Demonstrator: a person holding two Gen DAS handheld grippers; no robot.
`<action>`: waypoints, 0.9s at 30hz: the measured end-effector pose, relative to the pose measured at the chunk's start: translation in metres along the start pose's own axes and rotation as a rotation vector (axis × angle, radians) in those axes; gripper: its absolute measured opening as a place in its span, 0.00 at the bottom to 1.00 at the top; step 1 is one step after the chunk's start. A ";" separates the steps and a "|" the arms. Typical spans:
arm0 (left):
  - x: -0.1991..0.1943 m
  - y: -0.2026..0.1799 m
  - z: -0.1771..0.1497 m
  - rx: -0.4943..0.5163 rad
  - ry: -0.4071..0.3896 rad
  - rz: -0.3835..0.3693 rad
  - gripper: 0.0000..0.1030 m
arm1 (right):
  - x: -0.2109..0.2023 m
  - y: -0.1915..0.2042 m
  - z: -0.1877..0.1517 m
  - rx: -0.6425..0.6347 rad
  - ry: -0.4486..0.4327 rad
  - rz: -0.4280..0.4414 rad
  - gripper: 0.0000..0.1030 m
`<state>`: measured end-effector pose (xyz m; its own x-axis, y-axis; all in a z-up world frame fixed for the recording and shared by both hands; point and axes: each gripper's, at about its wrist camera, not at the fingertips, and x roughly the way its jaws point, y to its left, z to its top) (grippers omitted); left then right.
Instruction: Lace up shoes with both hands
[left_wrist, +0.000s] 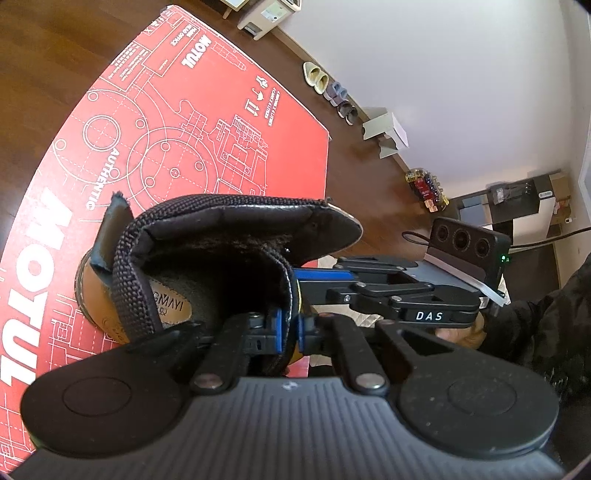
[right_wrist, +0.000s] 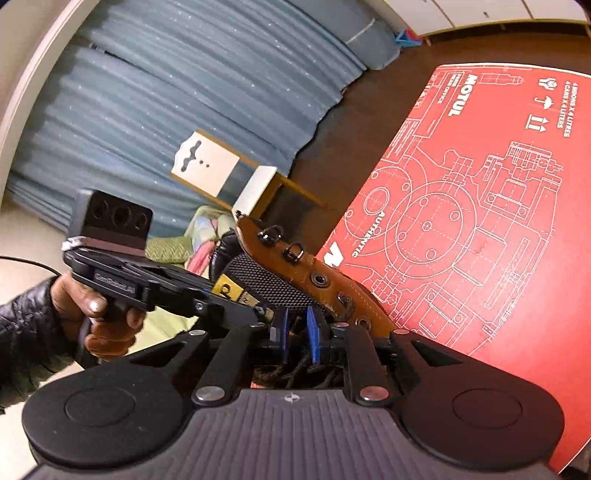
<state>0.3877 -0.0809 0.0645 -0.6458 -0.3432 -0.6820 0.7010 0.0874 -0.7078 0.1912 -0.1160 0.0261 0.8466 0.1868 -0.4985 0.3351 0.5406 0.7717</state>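
Ahead of both grippers, the flat red printed cardboard sheet (left_wrist: 207, 122) reads "MOTUL", "AUTHENTIC" and "4 CANS X 4 LITERS". The opposite black hand-held right gripper (left_wrist: 321, 277) bears "DAS". The brown boot's tan insole (left_wrist: 173, 299) shows "MAYI".

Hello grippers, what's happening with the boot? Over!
Left gripper shut on boot collar. Right gripper open over dark laces. Nothing in the way.
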 end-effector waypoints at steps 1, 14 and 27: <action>0.000 0.000 -0.001 0.003 -0.002 -0.001 0.05 | 0.003 0.000 0.000 -0.004 -0.002 0.001 0.17; -0.005 -0.003 -0.005 0.009 -0.018 -0.006 0.05 | 0.009 -0.014 0.001 0.091 0.010 0.046 0.02; -0.005 -0.001 -0.004 -0.010 -0.018 -0.012 0.06 | -0.005 -0.016 -0.012 0.180 0.076 0.072 0.21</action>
<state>0.3892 -0.0752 0.0679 -0.6488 -0.3615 -0.6696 0.6897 0.0924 -0.7181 0.1768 -0.1162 0.0117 0.8393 0.2848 -0.4630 0.3496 0.3693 0.8610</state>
